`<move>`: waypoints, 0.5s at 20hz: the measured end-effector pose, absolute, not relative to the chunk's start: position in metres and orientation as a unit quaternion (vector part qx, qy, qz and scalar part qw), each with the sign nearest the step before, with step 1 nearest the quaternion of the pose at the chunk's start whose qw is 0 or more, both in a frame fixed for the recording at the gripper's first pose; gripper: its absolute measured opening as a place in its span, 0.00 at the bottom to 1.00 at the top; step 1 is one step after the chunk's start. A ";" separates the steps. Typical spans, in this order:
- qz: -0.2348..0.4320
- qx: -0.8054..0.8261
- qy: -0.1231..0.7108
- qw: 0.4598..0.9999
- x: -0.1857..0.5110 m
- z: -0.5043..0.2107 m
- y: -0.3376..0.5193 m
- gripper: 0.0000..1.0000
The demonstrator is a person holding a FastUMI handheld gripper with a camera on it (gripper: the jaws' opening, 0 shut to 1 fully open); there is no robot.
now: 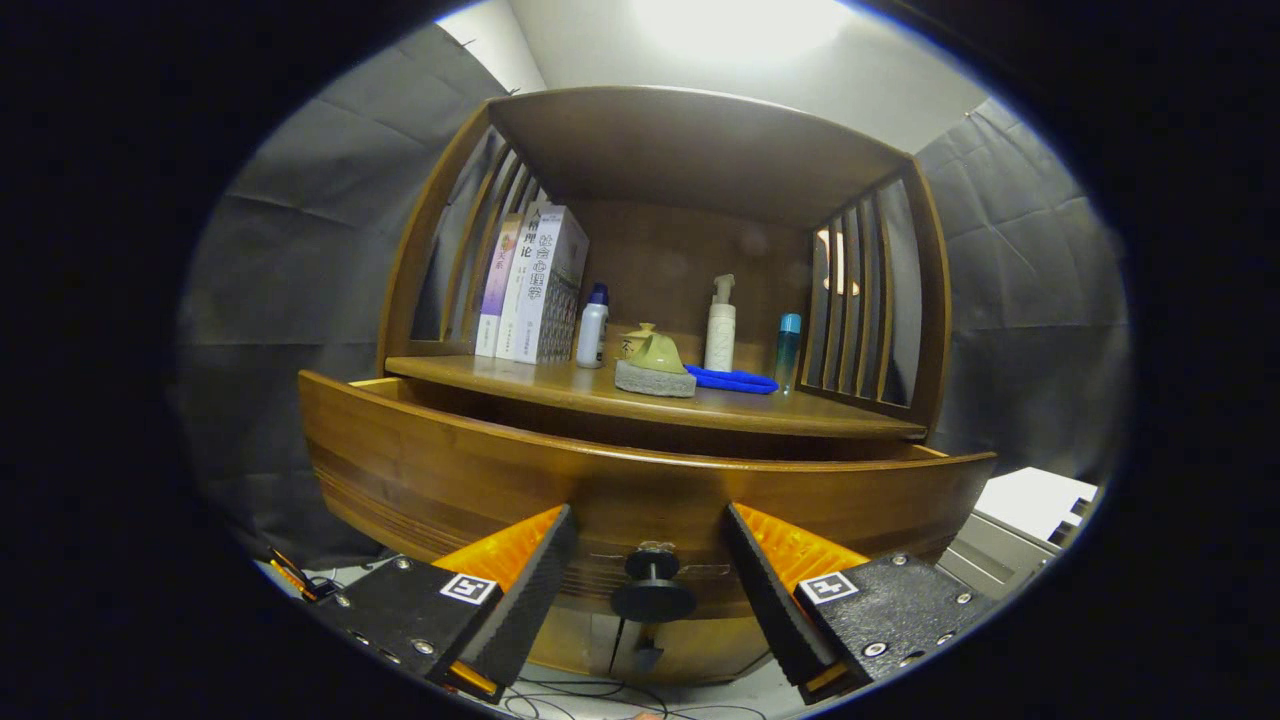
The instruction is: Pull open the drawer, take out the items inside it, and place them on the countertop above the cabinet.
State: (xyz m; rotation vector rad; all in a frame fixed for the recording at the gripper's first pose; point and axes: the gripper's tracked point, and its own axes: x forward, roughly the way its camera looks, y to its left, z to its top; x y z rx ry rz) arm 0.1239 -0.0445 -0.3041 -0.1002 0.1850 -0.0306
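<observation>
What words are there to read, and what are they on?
"社会心理学": spine of the big white book.
"理论": spine of the thin book beside it; the characters above are unclear.
Purple book: too blurred to read.
White pump bottle: print too small.
Gripper, open with the drawer knob between its fingers: square code tags, no words.

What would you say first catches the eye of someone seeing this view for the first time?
The wide wooden drawer front, pulled out from the cabinet, spans the view, its dark knob between the fingers of the open gripper. Above it on the countertop stand books, bottles, a green teapot and a blue cloth.
</observation>
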 end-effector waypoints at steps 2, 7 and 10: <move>-0.018 -0.053 0.092 0.994 0.139 -0.307 -0.045 0.94; -0.023 -0.053 0.087 0.995 0.172 -0.313 -0.044 0.94; -0.021 -0.054 0.083 0.995 0.186 -0.316 -0.046 0.94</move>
